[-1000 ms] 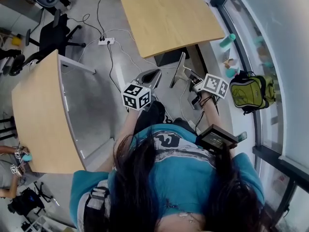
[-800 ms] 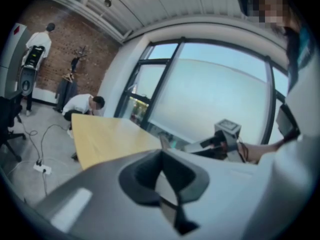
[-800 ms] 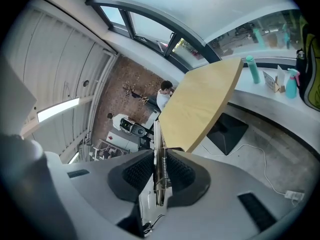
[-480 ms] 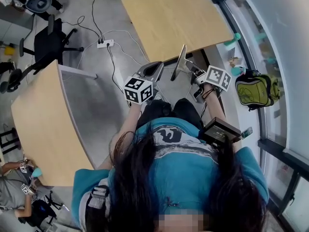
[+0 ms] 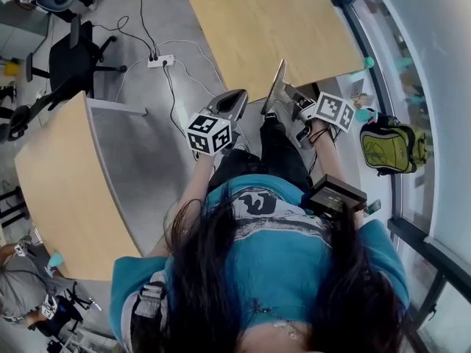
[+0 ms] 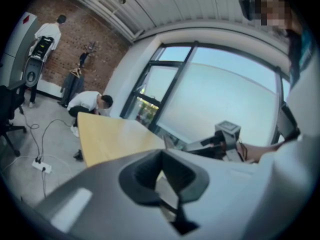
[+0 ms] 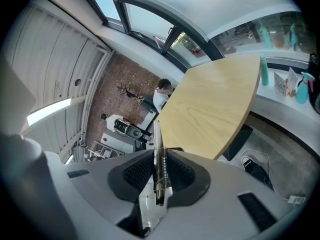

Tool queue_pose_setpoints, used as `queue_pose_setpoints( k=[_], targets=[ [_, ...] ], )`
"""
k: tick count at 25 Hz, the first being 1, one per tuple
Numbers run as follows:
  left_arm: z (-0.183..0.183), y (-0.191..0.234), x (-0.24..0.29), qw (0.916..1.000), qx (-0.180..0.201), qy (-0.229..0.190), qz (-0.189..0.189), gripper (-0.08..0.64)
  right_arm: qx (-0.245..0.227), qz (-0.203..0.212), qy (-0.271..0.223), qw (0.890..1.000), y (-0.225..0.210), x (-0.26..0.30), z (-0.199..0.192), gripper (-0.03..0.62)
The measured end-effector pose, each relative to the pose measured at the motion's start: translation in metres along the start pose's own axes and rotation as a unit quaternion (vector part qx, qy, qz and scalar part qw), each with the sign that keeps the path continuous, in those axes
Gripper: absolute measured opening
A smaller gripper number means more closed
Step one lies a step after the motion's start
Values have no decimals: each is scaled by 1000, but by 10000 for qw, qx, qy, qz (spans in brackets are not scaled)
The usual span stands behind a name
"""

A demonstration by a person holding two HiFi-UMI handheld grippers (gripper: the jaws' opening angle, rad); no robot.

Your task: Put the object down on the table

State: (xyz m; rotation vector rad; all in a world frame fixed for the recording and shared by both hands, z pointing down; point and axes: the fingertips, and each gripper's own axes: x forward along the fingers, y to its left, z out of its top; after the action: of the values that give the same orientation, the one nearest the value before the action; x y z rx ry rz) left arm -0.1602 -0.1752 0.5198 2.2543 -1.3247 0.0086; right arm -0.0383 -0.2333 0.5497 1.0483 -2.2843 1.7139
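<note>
At far left of the head view, a curved table (image 5: 59, 182) of pale wood. Above it, in the upper left, a black office chair (image 5: 73, 57) on the grey floor (image 5: 140, 153). Just right of the chair, a white power strip (image 5: 160, 62) with cables.

Near the centre, the left claw (image 5: 235, 98), pointing toward the upper right, close before the near edge of the table (image 5: 272, 28) at upper centre. In the left gripper view, left claw (image 6: 162, 175) with jaws a little apart and gripping nothing, only the table (image 6: 110, 136) visible through the gap.

Just to the right in the head view, the object (image 5: 275, 88): thin, grey, flat, seen edge-on and tilted, upper end overlapping the near edge of the table in the picture. Not lying on the table, but carried by the right claw (image 5: 285, 103). In the right gripper view, right claw (image 7: 159, 181) closed on the object (image 7: 156, 139), ribbed pads (image 7: 138, 172) pressing on both faces, a small spring visible at the grip, the table (image 7: 210, 109) beyond.

At far right of the head view, a green backpack (image 5: 390, 144) beside the window.
</note>
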Motion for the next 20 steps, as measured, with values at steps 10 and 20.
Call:
queue_pose_setpoints(
  k=[10,20],
  targets=[
    [36,44,78,9995,-84,47,300,2,2,24,222,9998,-23,61,94,83],
    [79,77,205,9984,-180,114,523,2,-199,-143,570,9981,-75,140,233,83]
  ],
)
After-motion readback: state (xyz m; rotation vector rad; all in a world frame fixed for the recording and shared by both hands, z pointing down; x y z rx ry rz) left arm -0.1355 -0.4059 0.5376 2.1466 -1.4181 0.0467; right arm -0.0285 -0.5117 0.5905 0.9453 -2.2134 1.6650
